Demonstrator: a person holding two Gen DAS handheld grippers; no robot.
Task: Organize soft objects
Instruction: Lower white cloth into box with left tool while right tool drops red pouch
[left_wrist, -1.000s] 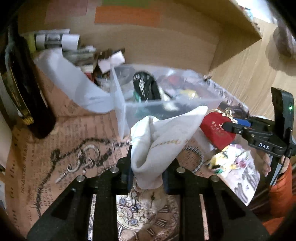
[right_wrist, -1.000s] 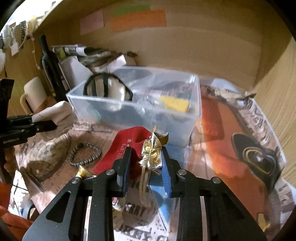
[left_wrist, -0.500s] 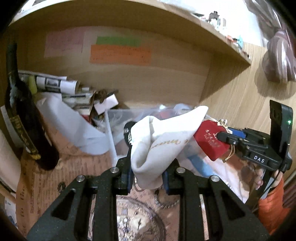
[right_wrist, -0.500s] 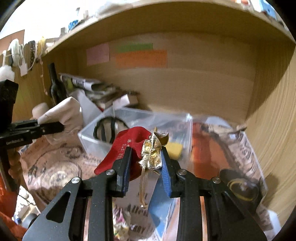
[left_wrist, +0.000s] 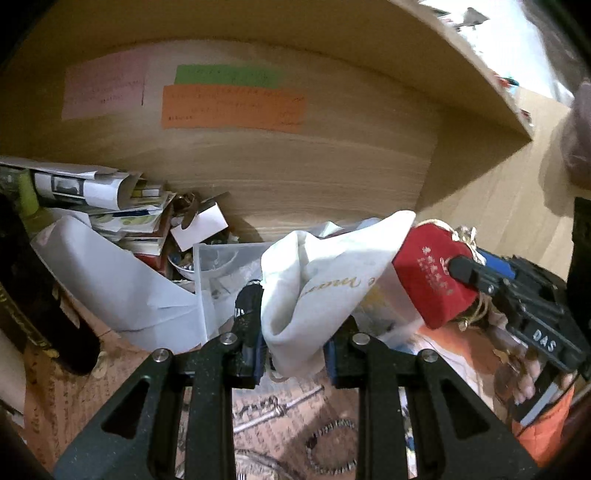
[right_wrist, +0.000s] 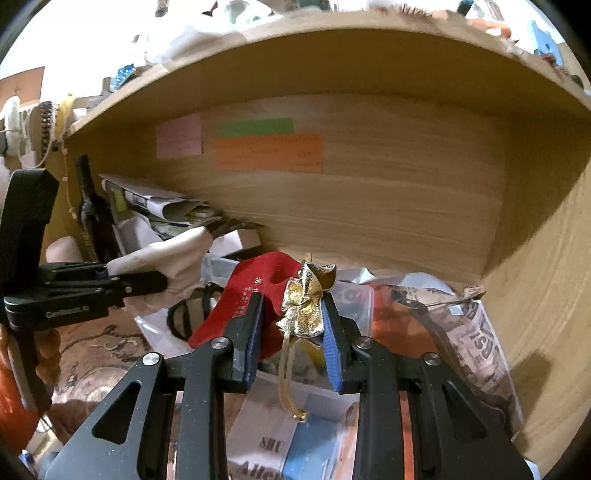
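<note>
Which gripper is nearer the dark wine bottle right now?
Left. The left gripper, clamped on the white cloth pouch, sits beside the wine bottle. The right gripper, holding the red pouch, is farther off, across the clear plastic bin.

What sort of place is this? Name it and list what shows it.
Probably a cluttered home desk or storage nook under a wooden shelf. Coloured paper notes are stuck to the back panel, rolled papers and a dark bottle crowd the corner, and a clear plastic bin holds odds and ends.
</note>
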